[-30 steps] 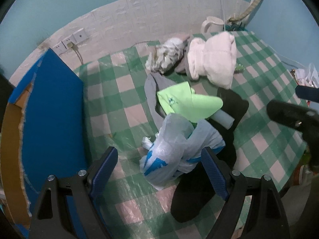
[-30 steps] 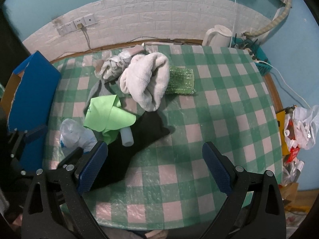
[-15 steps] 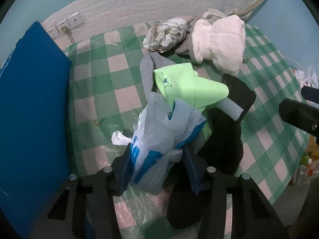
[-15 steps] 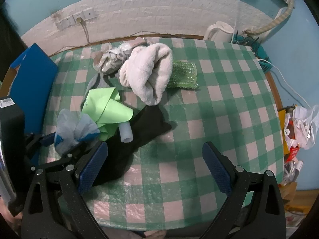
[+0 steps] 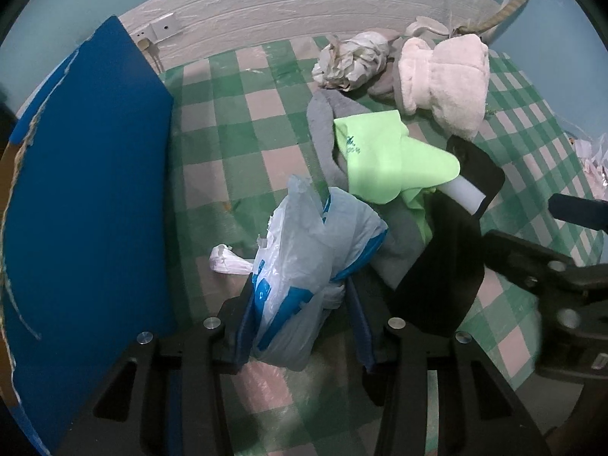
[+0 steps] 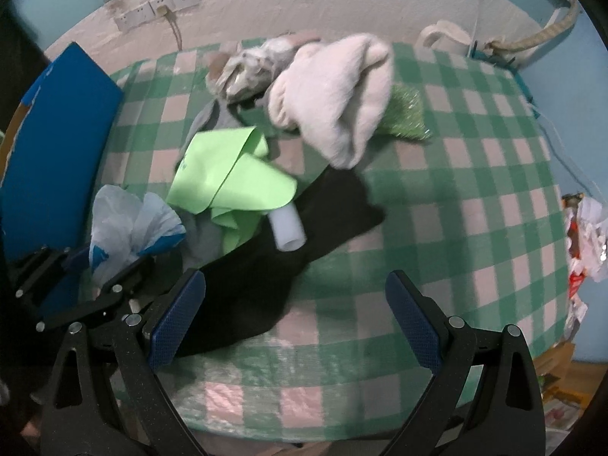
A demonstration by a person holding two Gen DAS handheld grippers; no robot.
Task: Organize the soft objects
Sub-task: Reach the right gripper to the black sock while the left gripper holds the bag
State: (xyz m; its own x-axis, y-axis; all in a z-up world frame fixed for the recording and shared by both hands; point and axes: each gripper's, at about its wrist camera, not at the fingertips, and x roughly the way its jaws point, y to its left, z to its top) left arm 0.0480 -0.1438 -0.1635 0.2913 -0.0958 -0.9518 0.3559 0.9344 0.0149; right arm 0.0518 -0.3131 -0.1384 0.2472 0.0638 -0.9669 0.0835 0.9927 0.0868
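Observation:
A white and blue plastic bag stands crumpled between the blue pads of my left gripper; its jaws are closing and press on the bag's sides. In the right wrist view the same bag sticks up at the left. My right gripper is open, low over the black cloth near the table's front edge, holding nothing. Beyond lie a lime green cloth, a white tube, a grey cloth, a pale pink towel and a crumpled grey-white cloth.
A tall blue cardboard flap stands close on the left of the bag. The green checked tablecloth is bare at the right. A shiny green sponge lies behind the towel, and a white kettle stands at the back.
My left gripper went from wide open around the bag to squeezed on it, and the bag now bunches upward. My right gripper sank closer to the black cloth.

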